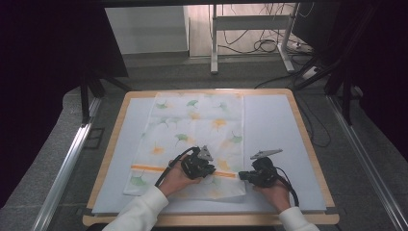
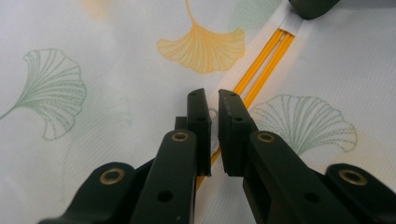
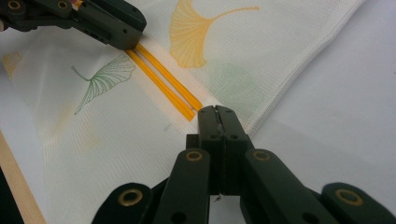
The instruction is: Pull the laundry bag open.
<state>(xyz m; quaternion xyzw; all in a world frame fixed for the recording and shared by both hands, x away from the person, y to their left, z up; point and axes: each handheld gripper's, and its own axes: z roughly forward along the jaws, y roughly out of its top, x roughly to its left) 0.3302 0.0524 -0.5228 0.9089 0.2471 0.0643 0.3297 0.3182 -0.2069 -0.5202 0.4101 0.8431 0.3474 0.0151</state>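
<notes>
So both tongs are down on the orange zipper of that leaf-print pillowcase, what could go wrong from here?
1. The left tongs look closed on a small ring-like pull at the orange zipper; that thin grip might slip.
2. The right tongs pinch the zipper end near the pillowcase edge; a pull could bunch or drag the fabric across the table.

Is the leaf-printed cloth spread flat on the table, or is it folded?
Spread flat: the cloth lies as one smooth sheet on the table.

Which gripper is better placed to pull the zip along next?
Left, probably. The left gripper is shut on the zip pull mid-strip, while the right gripper pinches the end of the orange zip at the cloth's edge.
</notes>
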